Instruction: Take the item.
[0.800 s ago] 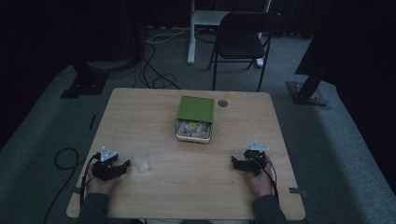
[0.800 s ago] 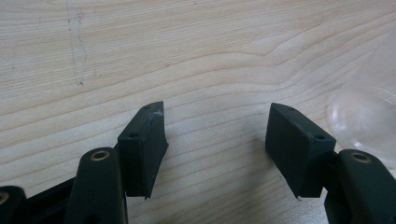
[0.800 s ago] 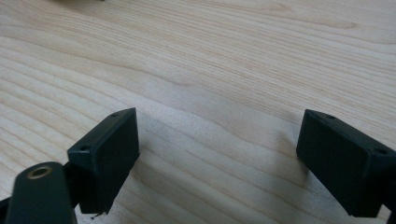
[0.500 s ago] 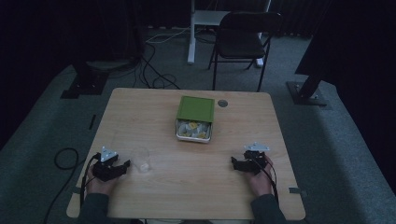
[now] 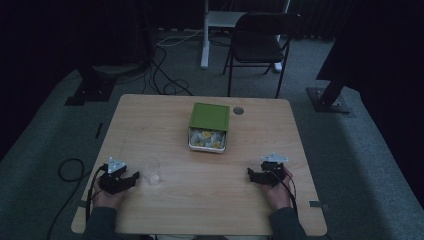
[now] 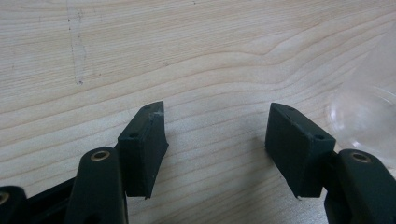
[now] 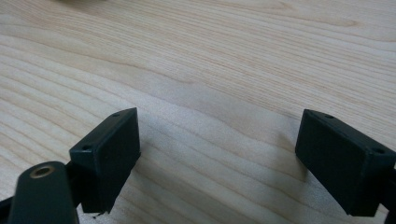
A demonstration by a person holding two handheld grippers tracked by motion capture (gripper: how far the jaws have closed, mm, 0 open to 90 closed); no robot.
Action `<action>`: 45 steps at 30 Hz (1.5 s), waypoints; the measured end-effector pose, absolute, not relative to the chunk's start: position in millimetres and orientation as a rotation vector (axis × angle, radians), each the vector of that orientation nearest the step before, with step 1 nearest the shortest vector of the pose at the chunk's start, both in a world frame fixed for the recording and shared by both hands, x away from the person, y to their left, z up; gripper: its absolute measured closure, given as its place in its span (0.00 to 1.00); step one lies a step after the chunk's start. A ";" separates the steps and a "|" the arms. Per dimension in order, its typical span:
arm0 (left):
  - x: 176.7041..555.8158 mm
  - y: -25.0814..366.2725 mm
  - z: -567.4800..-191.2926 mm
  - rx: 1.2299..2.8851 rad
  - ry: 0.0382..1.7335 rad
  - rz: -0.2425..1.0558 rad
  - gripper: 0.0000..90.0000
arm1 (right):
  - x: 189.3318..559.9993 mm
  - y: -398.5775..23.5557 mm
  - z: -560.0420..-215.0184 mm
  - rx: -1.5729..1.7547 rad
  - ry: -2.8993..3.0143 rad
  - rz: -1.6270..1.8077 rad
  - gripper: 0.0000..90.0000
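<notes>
- Dim light covers a carpeted room with a folding chair behind a pale wooden table; cables trail across the floor at the left.
- At the table's left near edge, the left gripper rests low in the person's hand, jaws spread apart with bare wood between them. From its own view, the left gripper has nothing between the pads.
- Just beside it, on its right, stands a clear plastic cup, upright and apparently empty, apart from the jaws. Its rim edges into the left gripper view as a faint curve, the clear plastic cup.
- At the table's middle, toward the far side, sits a green tin, its lid slid back so small wrapped pieces show at the near end.
- At the right near edge, the right gripper rests with jaws wide apart, holding nothing; the right gripper sees only wood grain.
- Risk, as I judge it: the cup looks light and thin-walled, so a sideways nudge from the left jaw could tip or skid it, and too firm a squeeze could buckle it.
- Its transparency in this gloom makes the rim hard to place, which could cause a mistimed close.
</notes>
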State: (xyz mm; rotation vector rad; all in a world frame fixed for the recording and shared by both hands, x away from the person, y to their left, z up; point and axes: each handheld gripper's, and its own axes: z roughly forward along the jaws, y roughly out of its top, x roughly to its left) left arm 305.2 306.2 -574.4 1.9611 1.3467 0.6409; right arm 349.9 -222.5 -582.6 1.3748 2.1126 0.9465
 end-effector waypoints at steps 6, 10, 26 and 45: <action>305.2 306.1 -574.4 1.961 1.347 0.641 0.44 | 349.6 -222.1 -582.4 1.381 2.108 0.944 0.15; 305.2 306.2 -574.4 1.961 1.347 0.640 0.44 | 348.6 -220.9 -581.2 1.395 2.106 0.929 0.18; 305.2 306.0 -574.4 1.960 1.349 0.641 0.44 | 337.3 -208.8 -565.8 1.324 2.127 0.953 0.26; 305.2 305.9 -574.4 1.960 1.349 0.641 0.44 | 334.4 -182.8 -548.2 1.216 2.203 1.019 0.28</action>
